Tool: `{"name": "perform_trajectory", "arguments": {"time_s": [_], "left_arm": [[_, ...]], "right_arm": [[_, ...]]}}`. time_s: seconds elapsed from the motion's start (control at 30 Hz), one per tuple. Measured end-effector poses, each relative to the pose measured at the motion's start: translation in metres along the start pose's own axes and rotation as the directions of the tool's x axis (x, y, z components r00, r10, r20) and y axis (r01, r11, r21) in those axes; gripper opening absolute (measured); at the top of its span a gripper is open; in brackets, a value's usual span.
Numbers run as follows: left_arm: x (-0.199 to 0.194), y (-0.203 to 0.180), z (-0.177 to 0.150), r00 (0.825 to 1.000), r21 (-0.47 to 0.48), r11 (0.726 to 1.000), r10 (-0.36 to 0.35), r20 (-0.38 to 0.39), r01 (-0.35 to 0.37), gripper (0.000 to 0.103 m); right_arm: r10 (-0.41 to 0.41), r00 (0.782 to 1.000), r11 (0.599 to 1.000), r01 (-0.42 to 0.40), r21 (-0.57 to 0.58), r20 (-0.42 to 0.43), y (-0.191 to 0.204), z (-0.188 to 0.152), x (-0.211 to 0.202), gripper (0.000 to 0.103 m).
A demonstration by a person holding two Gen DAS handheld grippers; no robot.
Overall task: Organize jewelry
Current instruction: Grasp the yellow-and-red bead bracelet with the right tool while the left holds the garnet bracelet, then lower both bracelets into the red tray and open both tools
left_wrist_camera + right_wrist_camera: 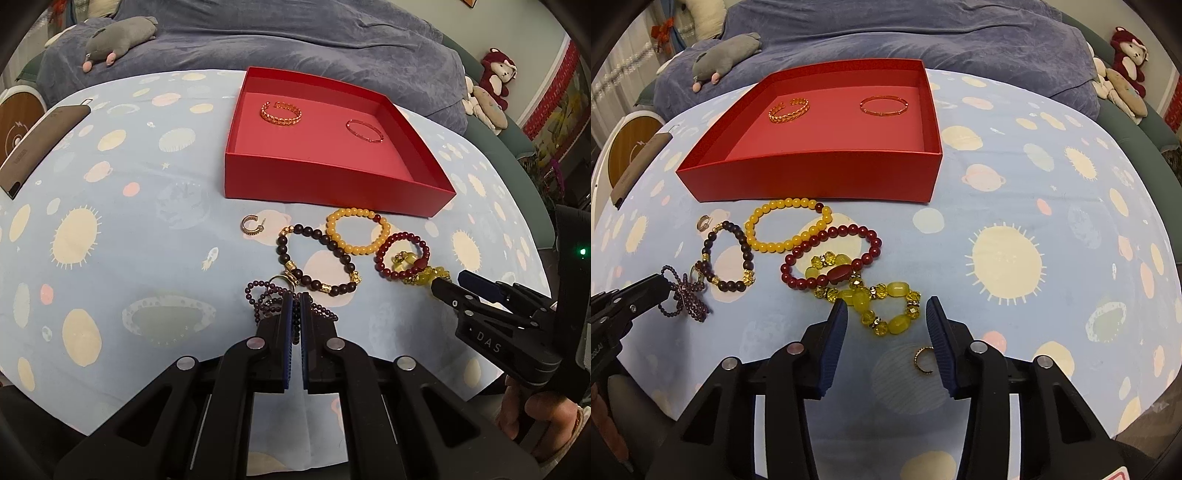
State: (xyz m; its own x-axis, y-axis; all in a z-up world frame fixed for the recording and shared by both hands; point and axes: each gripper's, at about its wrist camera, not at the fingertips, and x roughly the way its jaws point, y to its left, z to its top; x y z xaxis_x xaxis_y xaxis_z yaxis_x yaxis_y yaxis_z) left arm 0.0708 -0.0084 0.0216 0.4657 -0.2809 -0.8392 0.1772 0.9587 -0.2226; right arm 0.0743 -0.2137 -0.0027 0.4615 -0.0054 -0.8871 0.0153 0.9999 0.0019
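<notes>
Our left gripper is clamped on the purple bead strand, which droops limp from its pads just short of the dark bracelet. Ahead lies the red box. Our right gripper stands apart, straddling the yellow crystal bracelet; we judge it loose, glassy and slippery, best pinched across one side of the loop.

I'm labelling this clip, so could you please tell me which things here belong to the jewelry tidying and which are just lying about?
Part of the job:
red box
two gold bangles inside
yellow bead bracelet
dark red bead bracelet
brown bead bracelet
yellow crystal bracelet
purple bead strand
two gold hoop earrings

Lying about:
grey plush
red plush monkey
phone
</notes>
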Motion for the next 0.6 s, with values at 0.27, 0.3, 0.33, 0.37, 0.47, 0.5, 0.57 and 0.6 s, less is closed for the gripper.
{"name": "perform_trajectory", "arguments": {"time_s": [0.27,0.3,0.33,0.37,0.47,0.5,0.57,0.6], "left_arm": [[-0.001,0.001,0.000,1.000,-0.002,1.000,0.008,-0.004,-0.008,0.004],[-0.002,0.001,0.000,1.000,-0.001,1.000,0.010,-0.003,-0.010,0.004],[-0.003,0.001,0.000,1.000,-0.003,1.000,0.009,-0.002,-0.009,0.004],[-0.004,0.002,0.000,1.000,-0.005,1.000,0.008,-0.001,-0.008,0.004],[-0.009,0.003,0.001,1.000,-0.007,1.000,0.010,0.006,-0.010,0.004],[-0.010,0.003,0.002,1.000,-0.008,1.000,0.010,0.007,-0.010,0.004],[-0.014,0.003,0.002,1.000,-0.009,1.000,0.008,0.010,-0.008,0.004],[-0.016,0.003,0.003,1.000,-0.008,1.000,0.008,0.014,-0.008,0.004]], "right_arm": [[0.003,1.000,1.000,-0.004,-0.031,-0.010,0.003,-0.002,0.002,0.009],[0.004,1.000,1.000,-0.004,-0.029,-0.008,0.003,-0.003,0.001,0.009],[0.008,1.000,1.000,-0.008,-0.027,-0.005,0.002,-0.003,-0.001,0.009],[0.011,1.000,1.000,-0.011,-0.021,-0.001,0.001,-0.004,-0.004,0.009],[0.039,0.999,0.999,-0.039,0.012,0.007,-0.005,-0.004,-0.014,0.009],[0.046,0.999,0.999,-0.046,0.021,0.011,-0.006,-0.003,-0.018,0.009],[0.058,0.998,0.998,-0.059,0.038,0.023,-0.010,-0.003,-0.028,0.008],[0.067,0.997,0.996,-0.068,0.050,0.027,-0.012,-0.003,-0.033,0.008]]}}
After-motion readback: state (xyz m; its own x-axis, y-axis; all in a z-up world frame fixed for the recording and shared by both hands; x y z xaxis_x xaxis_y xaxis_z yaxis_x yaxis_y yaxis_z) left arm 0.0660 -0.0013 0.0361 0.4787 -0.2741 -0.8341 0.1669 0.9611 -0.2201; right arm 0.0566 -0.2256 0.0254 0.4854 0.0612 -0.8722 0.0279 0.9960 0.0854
